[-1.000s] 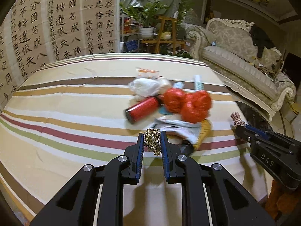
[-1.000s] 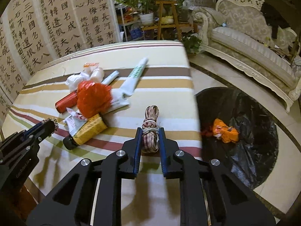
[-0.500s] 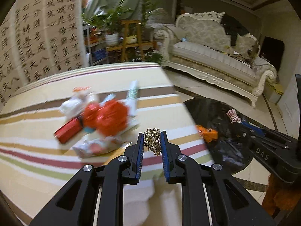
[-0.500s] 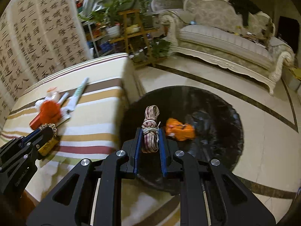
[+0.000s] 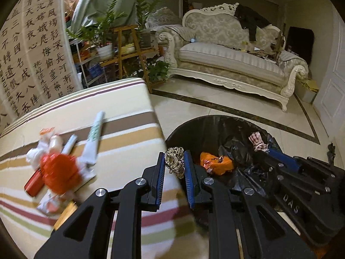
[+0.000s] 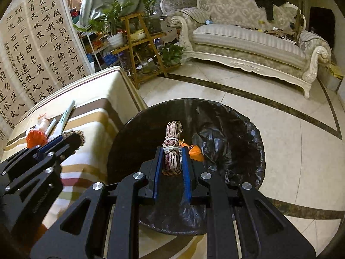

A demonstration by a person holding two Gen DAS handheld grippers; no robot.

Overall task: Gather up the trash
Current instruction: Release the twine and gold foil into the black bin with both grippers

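Both grippers have swung off the striped tablecloth point(image 5: 120, 116) toward the round bin lined with a black plastic bag point(image 6: 226, 129), which a second ago sat at the right edge of view. The right gripper point(image 6: 171, 161) now hangs over the bin's middle, its blue pads clamped on a bundle of pink-and-white cord tied with string point(image 6: 172, 149). The left gripper point(image 5: 174, 166) is at the table's edge beside the bin rim, its jaws narrowly parted and pinching a tangle of gold-coloured chain point(image 5: 175, 160). A crumpled orange wrapper point(image 5: 215, 164) lies in the bin. Only the left view shows the remaining table litter clearly: a white tube point(image 5: 93, 136), a red mesh ball point(image 5: 59, 172), a red cylinder point(image 5: 33, 185).
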